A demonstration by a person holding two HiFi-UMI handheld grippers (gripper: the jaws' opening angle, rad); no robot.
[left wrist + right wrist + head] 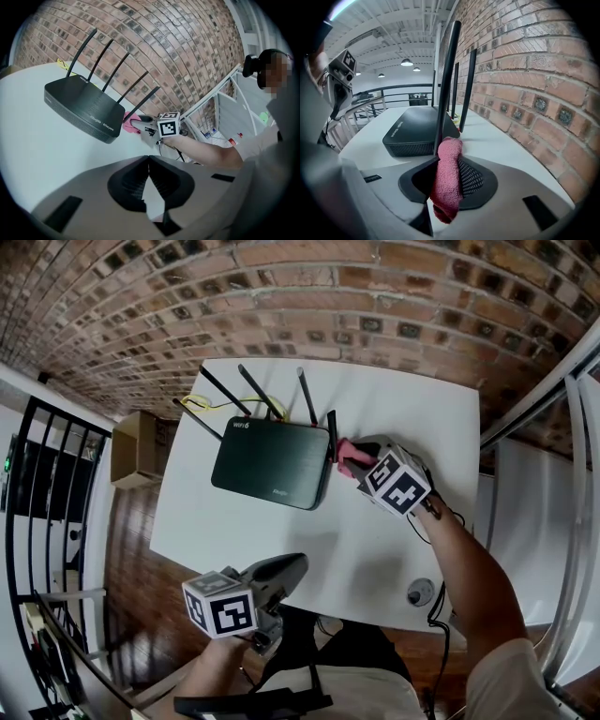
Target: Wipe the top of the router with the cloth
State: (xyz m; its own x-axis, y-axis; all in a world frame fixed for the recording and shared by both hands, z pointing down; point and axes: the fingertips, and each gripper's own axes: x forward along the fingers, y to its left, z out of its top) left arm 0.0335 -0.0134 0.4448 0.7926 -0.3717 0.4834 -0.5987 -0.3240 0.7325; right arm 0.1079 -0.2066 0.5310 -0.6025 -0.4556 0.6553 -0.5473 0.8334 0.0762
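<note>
- Where the table meets the brick wall, the router sits at the far edge.
- Right gripper pinches pink cloth beside router's right end; antenna stands directly ahead.
- Left gripper jaws pressed together, empty, near edge.

White table, black router resting on it — yellow cable behind

router top marked "WiFi 6", its front edge printed "Ruijie Reyee"
</note>
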